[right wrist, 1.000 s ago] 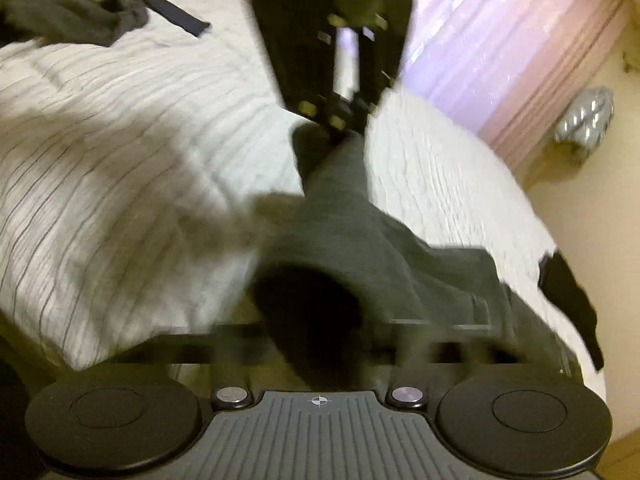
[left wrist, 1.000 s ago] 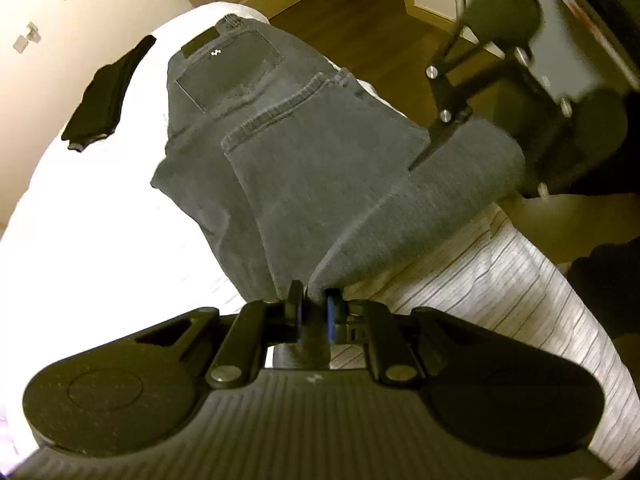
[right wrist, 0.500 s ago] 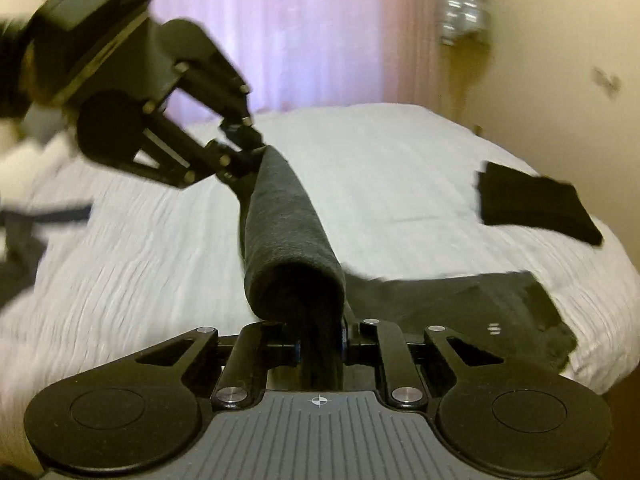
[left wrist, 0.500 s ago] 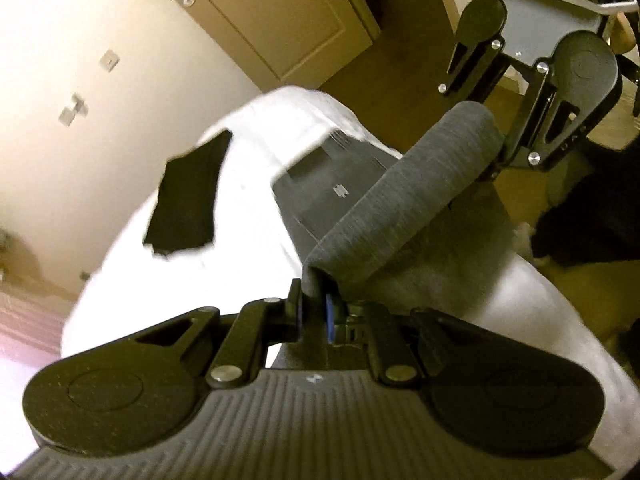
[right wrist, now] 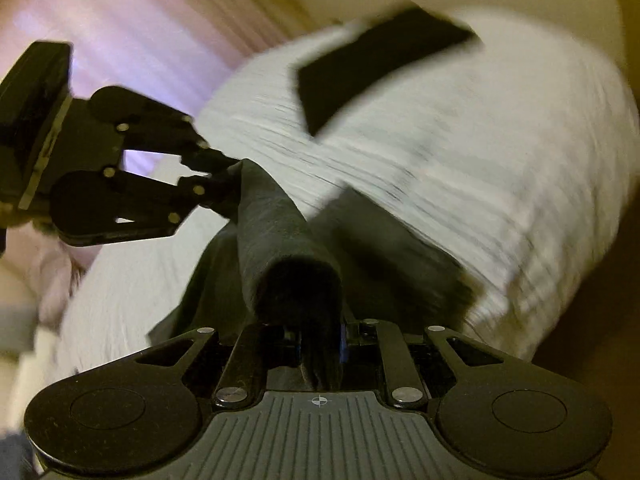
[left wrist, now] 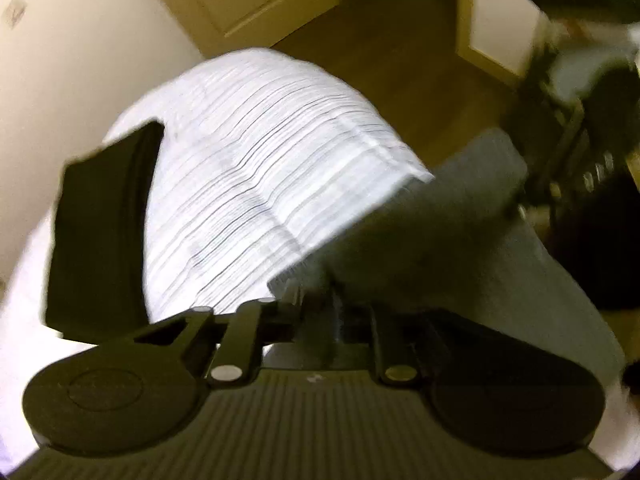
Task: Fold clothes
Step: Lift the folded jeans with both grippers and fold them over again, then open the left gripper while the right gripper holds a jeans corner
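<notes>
- Left hand-held gripper (right wrist: 218, 178) is clamped on one end of the dark grey denim trousers (right wrist: 280, 240).
- The held fold spans lengthwise between both, raised above the white striped bed (left wrist: 260, 160).
- Right hand-held gripper (right wrist: 320, 344) pinches the other end.

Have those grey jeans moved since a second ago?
Yes. The grey jeans, then spread across the bed, now hang bunched between both grippers near its edge.
</notes>
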The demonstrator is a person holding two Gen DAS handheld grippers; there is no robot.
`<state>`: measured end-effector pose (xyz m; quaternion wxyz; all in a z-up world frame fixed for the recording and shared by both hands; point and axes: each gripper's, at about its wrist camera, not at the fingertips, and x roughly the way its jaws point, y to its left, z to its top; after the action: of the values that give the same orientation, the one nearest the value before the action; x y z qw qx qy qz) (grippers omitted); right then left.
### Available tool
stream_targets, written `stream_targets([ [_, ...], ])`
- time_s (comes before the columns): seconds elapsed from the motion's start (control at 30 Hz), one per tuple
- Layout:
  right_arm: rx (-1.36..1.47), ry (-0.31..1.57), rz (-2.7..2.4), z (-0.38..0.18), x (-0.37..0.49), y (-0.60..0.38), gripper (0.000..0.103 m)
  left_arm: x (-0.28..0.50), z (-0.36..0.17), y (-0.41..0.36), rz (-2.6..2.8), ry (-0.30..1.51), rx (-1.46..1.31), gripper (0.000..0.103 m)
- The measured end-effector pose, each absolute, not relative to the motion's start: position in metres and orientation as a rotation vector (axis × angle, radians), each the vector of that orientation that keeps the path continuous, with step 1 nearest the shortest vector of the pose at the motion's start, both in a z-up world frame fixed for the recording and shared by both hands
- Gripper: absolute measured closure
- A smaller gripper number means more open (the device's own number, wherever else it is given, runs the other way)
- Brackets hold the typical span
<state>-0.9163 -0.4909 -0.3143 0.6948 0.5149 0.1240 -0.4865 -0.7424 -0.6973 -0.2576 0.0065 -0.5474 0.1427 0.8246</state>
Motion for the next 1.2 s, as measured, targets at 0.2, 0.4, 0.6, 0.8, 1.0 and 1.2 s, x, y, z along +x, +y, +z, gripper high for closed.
stream_targets([
  [0.2, 1.359, 0.193, -1.067, -0.354, -0.952, -0.497, 0.085, -0.730, -0.254, -0.750, 2.770, -0.026, -1.741, 0.074],
  [0.4, 1.470, 0.094, -1.115, -0.348, -0.968, -0.494, 0.063, -0.724, -0.279, -0.765, 2.781, -0.286, -1.801, 0.074],
  [0.6, 1.499, 0.075, -1.202, -0.343, -0.982, -0.491, 0.081, -0.718, -0.304, -0.781, 2.771, -0.554, -1.850, 0.095],
  [0.8, 1.595, 0.000, -1.178, -0.363, -0.994, -0.503, 0.084, -0.724, -0.321, -0.785, 2.778, -0.569, -1.886, 0.099],
  [1.0, 1.642, 0.018, -1.162, -0.378, -1.007, -0.506, 0.063, -0.731, -0.334, -0.787, 2.771, -0.577, -1.944, 0.095],
  [1.2, 1.435, 0.147, -1.267, -0.323, -1.009, -0.509, 0.063, -0.687, -0.292, -0.793, 2.873, -0.694, -1.892, 0.087],
])
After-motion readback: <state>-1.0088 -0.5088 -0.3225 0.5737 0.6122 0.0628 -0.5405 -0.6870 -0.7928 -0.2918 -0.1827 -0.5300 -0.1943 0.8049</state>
